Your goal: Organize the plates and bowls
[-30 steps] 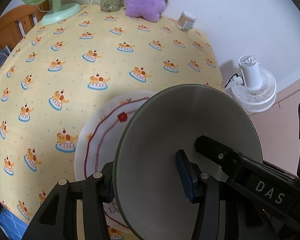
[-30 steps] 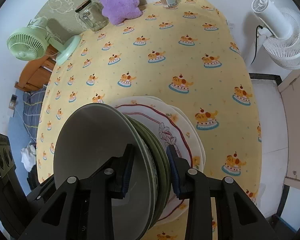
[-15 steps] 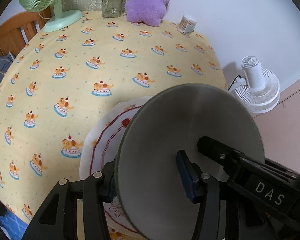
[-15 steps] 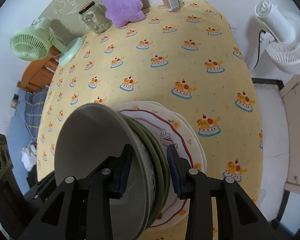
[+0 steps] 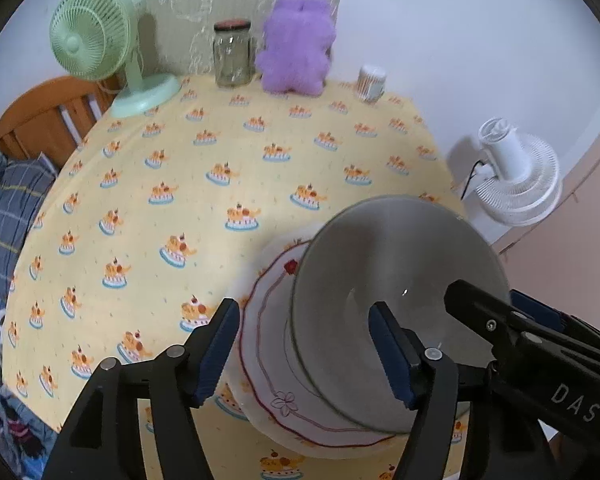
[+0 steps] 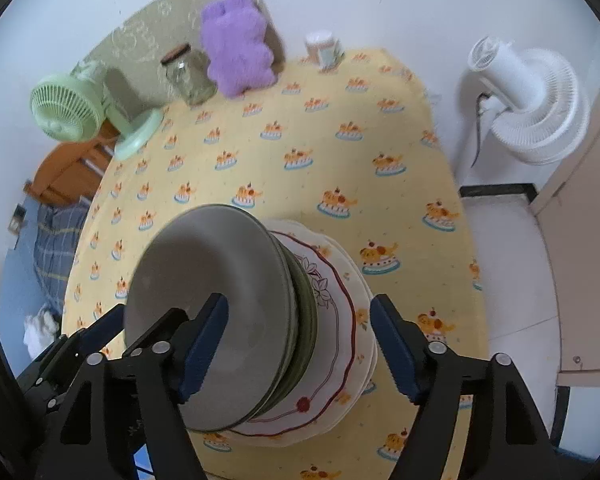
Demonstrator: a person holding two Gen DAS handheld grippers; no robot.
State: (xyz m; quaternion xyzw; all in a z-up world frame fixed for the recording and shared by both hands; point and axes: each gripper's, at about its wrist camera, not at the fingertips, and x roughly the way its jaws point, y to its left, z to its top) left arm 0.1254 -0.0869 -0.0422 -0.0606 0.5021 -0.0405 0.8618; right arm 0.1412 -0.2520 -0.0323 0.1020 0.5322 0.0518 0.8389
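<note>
A grey bowl (image 5: pixel 396 276) tops a nest of green bowls (image 6: pixel 306 316), which rests on a stack of white plates with a red-lined rim (image 6: pixel 342 320) on the yellow tablecloth (image 5: pixel 220 152). My left gripper (image 5: pixel 304 354) hovers over the near left edge of the stack. Its jaws are opening, one finger is outside the plates and one is above the bowl's inside, and neither pad touches. My right gripper (image 6: pixel 298 348) straddles the opposite rim. Its jaws are also opening, and both pads are off the dishes.
Along the table's far edge stand a green desk fan (image 5: pixel 88 36), a glass jar (image 5: pixel 232 54), a purple plush toy (image 5: pixel 296 44) and a small cup (image 5: pixel 371 82). A white floor fan (image 5: pixel 516 180) stands beyond the right edge. A wooden chair (image 5: pixel 40 120) is at the left.
Both grippers were shut on the bowl stack's rim. Both have now let go, their jaws have spread wide, and they have drawn up and back. The bowls sit on the plates.
</note>
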